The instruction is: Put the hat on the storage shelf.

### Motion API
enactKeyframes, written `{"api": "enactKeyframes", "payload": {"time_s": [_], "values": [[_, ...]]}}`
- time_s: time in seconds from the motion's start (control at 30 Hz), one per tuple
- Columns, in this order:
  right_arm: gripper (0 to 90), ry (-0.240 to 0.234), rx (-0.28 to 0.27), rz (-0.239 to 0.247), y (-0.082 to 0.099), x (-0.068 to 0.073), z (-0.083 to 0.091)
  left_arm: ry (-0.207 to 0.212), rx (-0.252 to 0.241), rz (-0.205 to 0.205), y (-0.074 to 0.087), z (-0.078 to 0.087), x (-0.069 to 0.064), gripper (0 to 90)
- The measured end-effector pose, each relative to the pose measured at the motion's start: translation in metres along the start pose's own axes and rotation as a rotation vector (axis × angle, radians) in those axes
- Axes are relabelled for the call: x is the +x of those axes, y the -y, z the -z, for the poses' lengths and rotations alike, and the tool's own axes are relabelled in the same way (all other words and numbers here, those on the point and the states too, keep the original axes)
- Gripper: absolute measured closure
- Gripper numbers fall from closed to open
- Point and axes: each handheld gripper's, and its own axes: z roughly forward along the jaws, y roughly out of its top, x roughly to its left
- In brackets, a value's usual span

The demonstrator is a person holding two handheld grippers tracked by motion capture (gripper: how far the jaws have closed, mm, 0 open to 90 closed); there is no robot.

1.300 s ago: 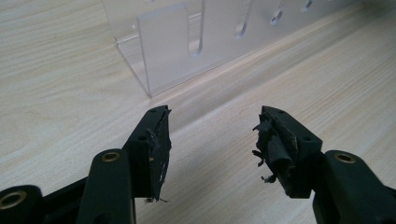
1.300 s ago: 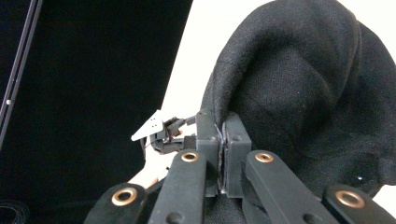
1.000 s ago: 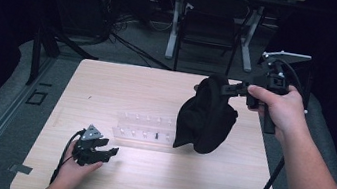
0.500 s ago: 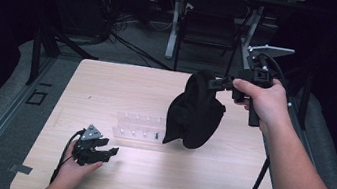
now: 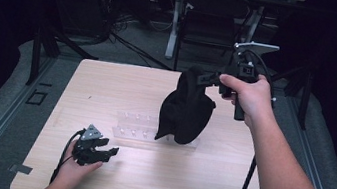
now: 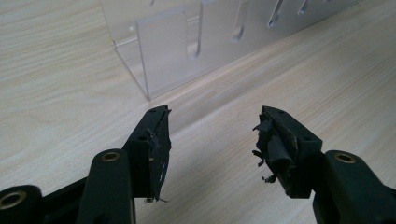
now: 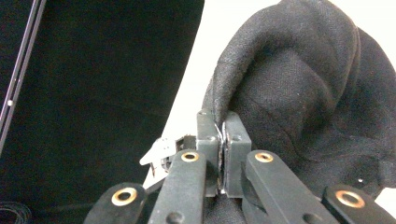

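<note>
While hanging above the far right part of the pale wooden table (image 5: pixel 106 90), pinching one black fabric cap (image 5: pixel 187 110) by its edge in the tightly closed right gripper (image 5: pixel 204 77), with the cloth drooping down over one clear acrylic rack (image 5: pixel 134 126) with slotted walls. Resting low on the near left of the table, keeping the left gripper (image 5: pixel 109 152) spread wide and holding nothing, its two black jaws pointing toward the end of the rack.
</note>
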Motion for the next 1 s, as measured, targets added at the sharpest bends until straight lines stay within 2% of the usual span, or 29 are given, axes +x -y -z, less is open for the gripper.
{"api": "enactKeyframes", "payload": {"time_s": [0.23, 0.53, 0.6, 0.67, 0.77, 0.83, 1.0], "values": [[88.2, 0.009, 0.007, -0.003, -0.002, -0.001, -0.008, 0.000, 0.011, -0.006, -0.001, 0.001, -0.001, 43.7], [88.1, 0.001, 0.012, 0.005, -0.001, -0.001, -0.015, 0.018, -0.028, -0.007, -0.007, 0.003, -0.006, 43.7], [88.0, -0.006, 0.008, 0.002, 0.001, -0.002, -0.016, 0.019, -0.035, -0.018, -0.011, 0.005, -0.008, 43.8], [88.0, -0.014, 0.003, 0.000, 0.001, -0.004, -0.017, 0.009, -0.062, -0.044, -0.017, 0.005, -0.013, 43.9], [87.9, -0.020, -0.001, -0.007, 0.001, -0.007, -0.017, 0.034, -0.082, -0.072, -0.026, 0.007, -0.022, 46.7], [87.8, -0.021, 0.003, -0.006, 0.001, -0.008, -0.017, 0.032, -0.091, -0.098, -0.031, 0.007, -0.028, 47.4], [87.7, -0.024, 0.001, -0.003, 0.002, -0.008, -0.019, 0.056, -0.082, -0.118, -0.041, 0.003, -0.036, 52.4]]}}
